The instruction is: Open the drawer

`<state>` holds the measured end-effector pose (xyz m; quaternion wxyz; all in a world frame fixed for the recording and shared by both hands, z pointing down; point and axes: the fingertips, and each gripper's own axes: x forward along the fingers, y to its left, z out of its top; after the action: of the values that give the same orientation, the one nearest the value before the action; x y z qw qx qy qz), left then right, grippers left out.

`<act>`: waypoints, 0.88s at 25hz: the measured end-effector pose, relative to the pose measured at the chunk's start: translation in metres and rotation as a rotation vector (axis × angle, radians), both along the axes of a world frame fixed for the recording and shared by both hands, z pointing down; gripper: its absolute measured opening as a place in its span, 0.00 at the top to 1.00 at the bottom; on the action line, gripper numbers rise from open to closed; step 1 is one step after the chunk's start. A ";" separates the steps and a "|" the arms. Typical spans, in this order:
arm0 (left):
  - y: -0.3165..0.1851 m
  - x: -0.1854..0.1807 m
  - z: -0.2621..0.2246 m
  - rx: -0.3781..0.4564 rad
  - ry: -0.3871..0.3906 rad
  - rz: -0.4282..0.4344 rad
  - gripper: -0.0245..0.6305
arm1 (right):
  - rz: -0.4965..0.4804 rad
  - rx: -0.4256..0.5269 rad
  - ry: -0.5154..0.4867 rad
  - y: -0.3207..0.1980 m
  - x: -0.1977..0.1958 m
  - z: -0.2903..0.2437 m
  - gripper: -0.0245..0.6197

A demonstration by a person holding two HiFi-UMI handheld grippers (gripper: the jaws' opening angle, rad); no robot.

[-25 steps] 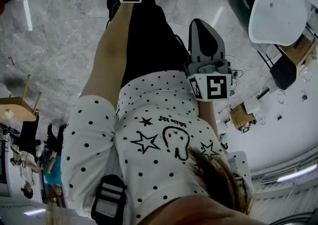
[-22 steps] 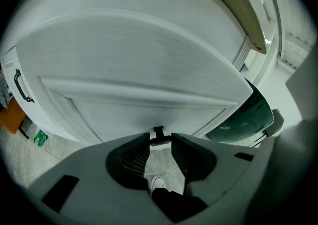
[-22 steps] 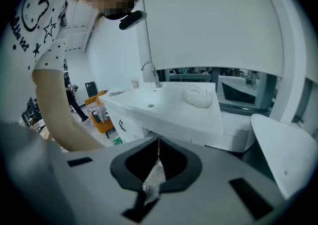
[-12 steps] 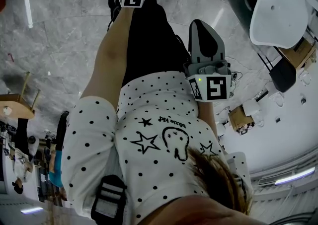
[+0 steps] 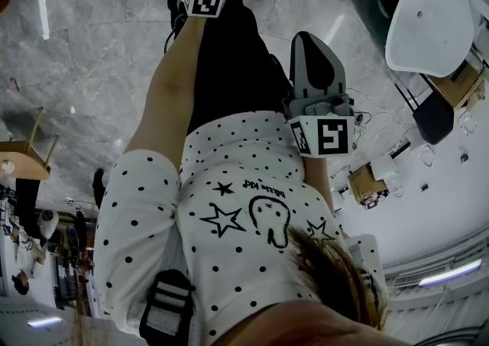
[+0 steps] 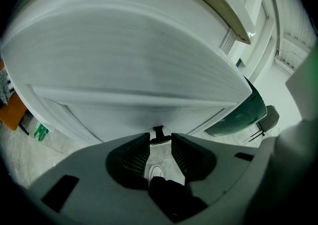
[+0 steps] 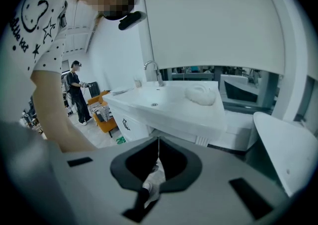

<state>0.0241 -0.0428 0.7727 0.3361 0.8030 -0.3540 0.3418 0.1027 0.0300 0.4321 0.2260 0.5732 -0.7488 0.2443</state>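
Since the drawer (image 6: 139,70) was shut, left gripper (image 6: 160,143), jaws parted, pointed at its handle (image 6: 158,131) for grasping; right gripper (image 7: 158,144), closed, empty, idle.

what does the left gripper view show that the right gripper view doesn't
Only the left gripper view: a white cabinet front with a small black handle just past the open left gripper. Only the right gripper view: a sink counter with a faucet, a bystander, and the shut right gripper. Both: the person's white shoe below the jaws.

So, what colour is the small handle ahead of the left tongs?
The handle is black; left gripper view shows it best.
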 end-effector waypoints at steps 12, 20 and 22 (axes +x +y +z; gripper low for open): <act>0.001 -0.003 -0.011 -0.004 0.025 -0.026 0.76 | -0.018 0.001 -0.024 -0.002 -0.005 0.003 0.94; 0.005 -0.038 -0.097 0.064 0.059 -0.049 0.95 | -0.002 0.051 -0.052 -0.014 -0.012 -0.018 0.94; 0.003 -0.046 -0.128 0.103 0.075 -0.052 0.95 | 0.009 0.070 -0.054 -0.017 -0.013 -0.029 0.94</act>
<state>-0.0218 -0.0394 0.6450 0.3163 0.8219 -0.3791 0.2841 0.0893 0.0134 0.4034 0.1845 0.5776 -0.7600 0.2342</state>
